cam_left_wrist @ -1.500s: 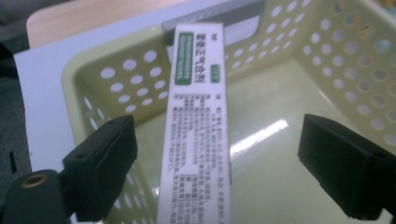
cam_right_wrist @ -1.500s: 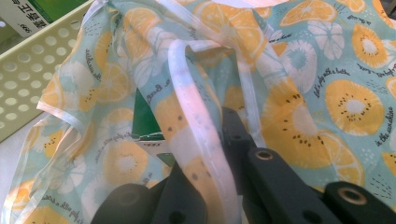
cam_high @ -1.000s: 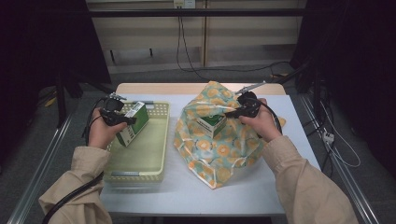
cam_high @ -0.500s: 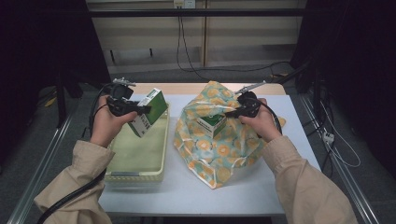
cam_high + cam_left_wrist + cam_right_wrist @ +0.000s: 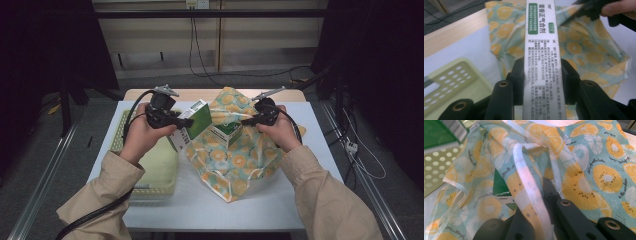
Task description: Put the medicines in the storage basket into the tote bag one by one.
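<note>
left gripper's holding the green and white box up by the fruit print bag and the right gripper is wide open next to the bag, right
Not quite. The right gripper is not open: the right gripper view shows it shut on the fruit-print bag, pinching its pale edge. The rest holds: the left gripper grips the green and white box beside the bag.

Left gripper (image 5: pixel 186 121) raised above the bench (image 5: pixel 260 210), fingers (image 5: pixel 517 75) clamped on a box. Right gripper (image 5: pixel 246 121) level, fingers (image 5: pixel 550 192) pinched on cloth. Forearms both extended.

Basket (image 5: pixel 150 170) at the table's (image 5: pixel 310 130) left, bag (image 5: pixel 235 160) to its right — one box (image 5: pixel 192 125) between them, another (image 5: pixel 226 131) in the bag.
</note>
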Demonstrator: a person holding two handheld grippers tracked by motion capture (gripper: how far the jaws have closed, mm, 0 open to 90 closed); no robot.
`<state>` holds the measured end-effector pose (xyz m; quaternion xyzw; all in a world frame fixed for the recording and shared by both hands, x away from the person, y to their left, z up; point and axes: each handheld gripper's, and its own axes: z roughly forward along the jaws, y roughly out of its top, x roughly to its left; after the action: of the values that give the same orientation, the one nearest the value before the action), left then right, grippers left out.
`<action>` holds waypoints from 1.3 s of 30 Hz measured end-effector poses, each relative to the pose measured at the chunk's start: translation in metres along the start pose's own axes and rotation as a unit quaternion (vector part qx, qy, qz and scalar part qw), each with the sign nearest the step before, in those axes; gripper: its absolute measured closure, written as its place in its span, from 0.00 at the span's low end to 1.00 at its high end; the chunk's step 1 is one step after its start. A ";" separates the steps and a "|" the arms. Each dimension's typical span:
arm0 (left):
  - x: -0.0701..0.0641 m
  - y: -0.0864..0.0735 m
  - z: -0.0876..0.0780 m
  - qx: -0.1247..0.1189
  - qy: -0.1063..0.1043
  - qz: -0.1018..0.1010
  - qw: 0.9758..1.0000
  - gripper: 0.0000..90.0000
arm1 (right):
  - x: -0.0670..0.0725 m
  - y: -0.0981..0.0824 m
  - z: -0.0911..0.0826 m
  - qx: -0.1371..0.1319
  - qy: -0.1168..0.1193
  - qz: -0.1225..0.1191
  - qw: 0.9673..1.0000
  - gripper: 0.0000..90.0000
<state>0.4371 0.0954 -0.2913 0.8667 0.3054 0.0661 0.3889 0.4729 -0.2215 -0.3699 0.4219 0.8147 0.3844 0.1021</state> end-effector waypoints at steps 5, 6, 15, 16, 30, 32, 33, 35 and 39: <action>-0.017 0.004 0.015 0.005 -0.019 0.018 1.000 0.70 | -0.001 0.002 -0.004 -0.006 -0.004 0.002 1.000 0.98; -0.020 0.004 0.020 0.007 -0.023 0.022 0.999 0.70 | -0.001 0.003 -0.004 -0.007 -0.003 0.001 1.000 0.98; -0.038 -0.002 0.060 0.034 -0.048 0.031 0.998 0.70 | 0.000 0.005 -0.006 -0.009 -0.004 -0.002 1.000 0.98; -0.039 -0.002 0.063 0.037 -0.051 0.032 0.998 0.70 | 0.000 0.005 -0.006 -0.010 -0.004 -0.001 1.000 0.98; -0.050 -0.002 0.097 0.044 -0.054 0.038 0.997 0.70 | 0.000 0.009 -0.011 -0.012 -0.003 -0.003 1.000 0.98; -0.051 -0.002 0.102 0.044 -0.056 0.035 0.997 0.70 | 0.000 0.010 -0.012 -0.014 -0.003 -0.004 1.000 0.98; -0.052 -0.001 0.104 0.048 -0.048 0.039 0.997 0.70 | 0.001 0.010 -0.013 -0.014 -0.003 -0.004 1.000 0.98; -0.052 -0.001 0.110 0.046 -0.051 0.037 0.997 0.70 | 0.000 0.011 -0.014 -0.014 -0.004 -0.003 1.000 0.98; -0.052 0.001 0.120 0.040 -0.049 0.024 0.998 0.70 | -0.001 0.012 -0.016 -0.016 -0.005 -0.004 1.000 0.98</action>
<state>0.4379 -0.0107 -0.3670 0.8910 0.2671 0.0206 0.3666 0.4730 -0.2272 -0.3508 0.4191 0.8095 0.3949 0.1148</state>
